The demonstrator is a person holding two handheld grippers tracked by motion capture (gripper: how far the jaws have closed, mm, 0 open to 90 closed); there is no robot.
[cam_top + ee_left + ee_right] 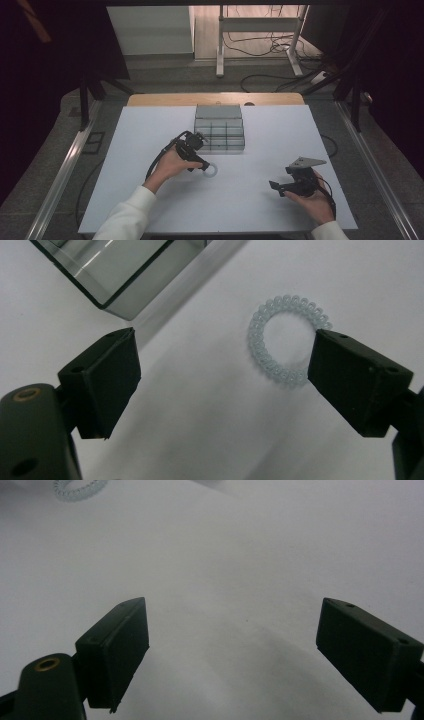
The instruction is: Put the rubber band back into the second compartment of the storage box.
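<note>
- Right gripper (278, 187), nearest, close to the table's (280, 135) near edge toward the right corner: held low over bare white surface, jaws spread wide with nothing between them (right gripper view). Grey three-cornered plate on top; cable trails back past the hand.
- Left gripper (206, 166), farther in, around mid-table and left of centre: jaws spread; in the left gripper view one jaw overlaps the ring's rim, the other stands well off over bare table. Whether that jaw touches the ring, cannot tell. Cable loops back toward the white sleeve (127, 215).
- Hair ring (286, 340), at the left gripper's tip, roughly mid-table, just in front of the box: lying flat, a closed loop of pale, translucent bluish coil, the turns reading as a row of small beads; white table visible through its middle.
- Nothing lies between the ring and either gripper; open table all round it except on the far side.
- Compartment box (219, 128), just beyond the ring toward the far edge, centre: smoky clear plastic, stepped tiers, dividers visible. One corner shows in the left gripper view, near the ring but apart from it.
- Wooden strip (150, 100) runs along the table's far edge.
</note>
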